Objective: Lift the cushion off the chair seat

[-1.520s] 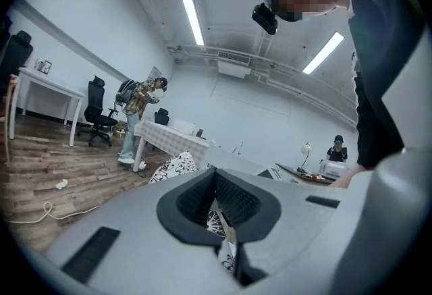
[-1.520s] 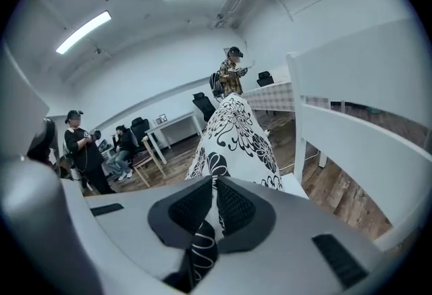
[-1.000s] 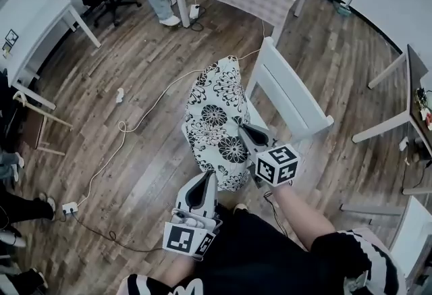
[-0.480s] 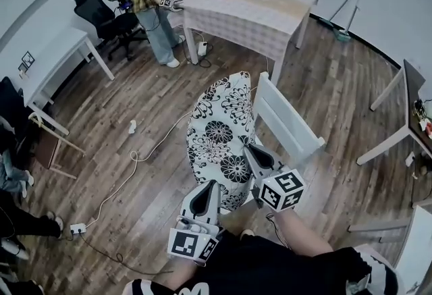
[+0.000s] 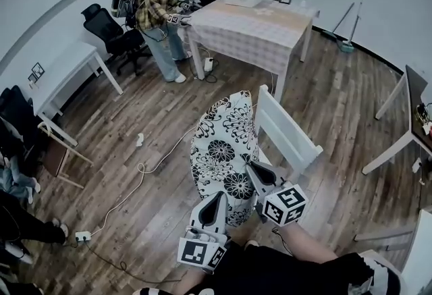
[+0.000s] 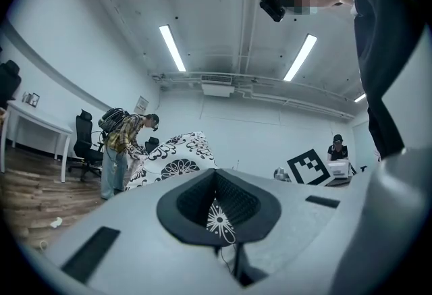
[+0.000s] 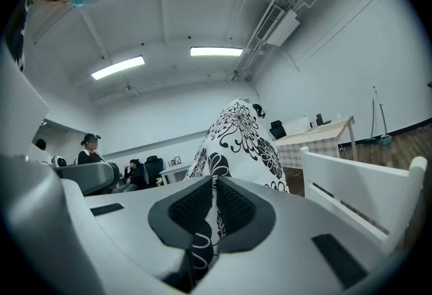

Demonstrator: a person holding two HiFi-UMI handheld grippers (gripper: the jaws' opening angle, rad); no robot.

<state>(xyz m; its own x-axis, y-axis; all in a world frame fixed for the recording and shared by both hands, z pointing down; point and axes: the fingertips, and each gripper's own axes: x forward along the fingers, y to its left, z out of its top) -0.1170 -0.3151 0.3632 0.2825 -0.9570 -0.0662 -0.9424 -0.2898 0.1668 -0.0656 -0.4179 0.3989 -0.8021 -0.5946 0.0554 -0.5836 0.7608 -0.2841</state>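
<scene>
The cushion (image 5: 223,145), white with black flower prints, hangs in the air beside the white wooden chair (image 5: 287,131), held by its near edge. My left gripper (image 5: 217,196) is shut on the cushion's lower near corner; its fabric (image 6: 217,219) shows pinched between the jaws. My right gripper (image 5: 253,169) is shut on the cushion's near right edge, with patterned cloth (image 7: 214,209) between its pads. In the right gripper view the cushion (image 7: 239,142) rises ahead and the chair's backrest (image 7: 358,196) stands to the right.
A table with a checked cloth (image 5: 253,20) stands beyond the chair, a person (image 5: 158,10) at its left end. White desks (image 5: 64,71) and black office chairs (image 5: 111,34) line the left wall. Cables (image 5: 138,175) trail across the wooden floor. Another desk (image 5: 412,108) is at the right.
Both grippers have risen with the cushion, which now hangs higher beside the chair. The head view has tilted up, showing more of the far table and the person.
</scene>
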